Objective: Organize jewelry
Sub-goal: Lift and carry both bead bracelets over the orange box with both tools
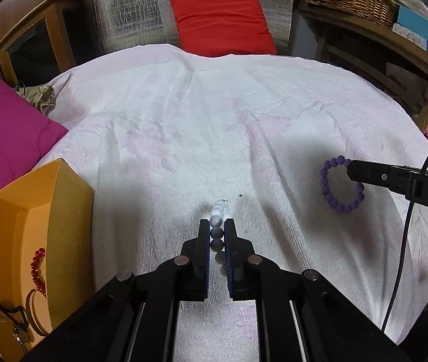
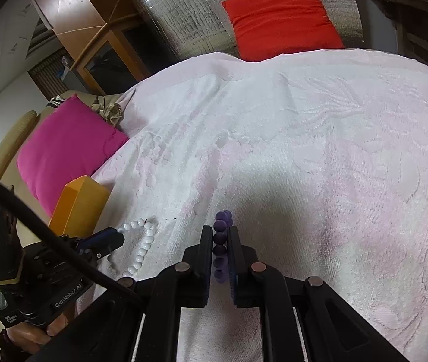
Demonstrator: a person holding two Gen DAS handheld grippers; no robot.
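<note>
- Where the left wrist camera looks down its fingers, the left gripper (image 1: pixel 217 224) is clamped on a white bead bracelet (image 1: pixel 217 221) lying on the pale pink towel (image 1: pixel 184 126). The orange box (image 1: pixel 72 211) at the left holds a red bead bracelet (image 1: pixel 38 267). At the right, the right gripper's tip meets the purple bead bracelet (image 1: pixel 333 194).
- In the right wrist view, the right gripper (image 2: pixel 220 232) is closed on the purple bead bracelet (image 2: pixel 222 235), which rests on the towel (image 2: pixel 319 138). The left gripper (image 2: pixel 114 236) grips the white bead bracelet (image 2: pixel 143 242) beside the orange box (image 2: pixel 78 208).
</note>
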